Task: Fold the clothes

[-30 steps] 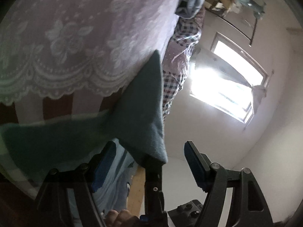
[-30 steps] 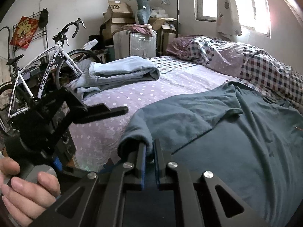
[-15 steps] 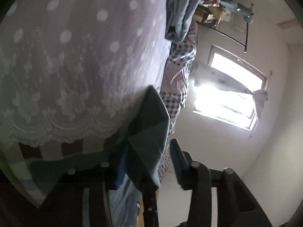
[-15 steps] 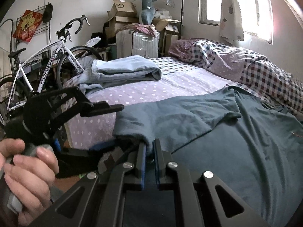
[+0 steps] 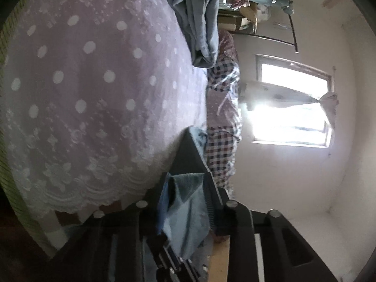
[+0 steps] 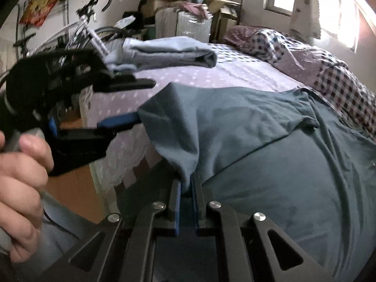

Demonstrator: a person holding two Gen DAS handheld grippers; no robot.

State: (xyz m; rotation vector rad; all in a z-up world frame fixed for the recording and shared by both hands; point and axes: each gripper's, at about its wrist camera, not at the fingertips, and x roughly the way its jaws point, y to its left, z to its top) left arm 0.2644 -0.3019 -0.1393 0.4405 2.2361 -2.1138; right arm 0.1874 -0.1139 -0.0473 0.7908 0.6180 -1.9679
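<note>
In the left wrist view, a fold of the teal cotton T-shirt [image 5: 188, 202] is seen between the blue-padded fingers of the left gripper [image 5: 185, 188], which stand narrowly apart with the cloth filling the gap; whether the cloth is actually pinched cannot be told here. Beyond it, the lilac polka-dot bedspread with a lace hem [image 5: 94, 94] stretches away bare up to the folded pale-blue garment [image 5: 199, 23]. A bright window [image 5: 291, 108] is seen past the bed.

In the right wrist view, the right gripper [image 6: 186, 195] is clamped on a bunched edge of the T-shirt [image 6: 270, 164], which is spread over the bedspread [image 6: 211, 75] near its lace edge. The left gripper [image 6: 131, 103] is shown from the side, one blue finger touching the shirt's lifted corner, the other finger above and apart. The person's left hand [image 6: 21, 176] and a white bicycle [image 6: 89, 28] beyond the bed are seen only here.
</note>
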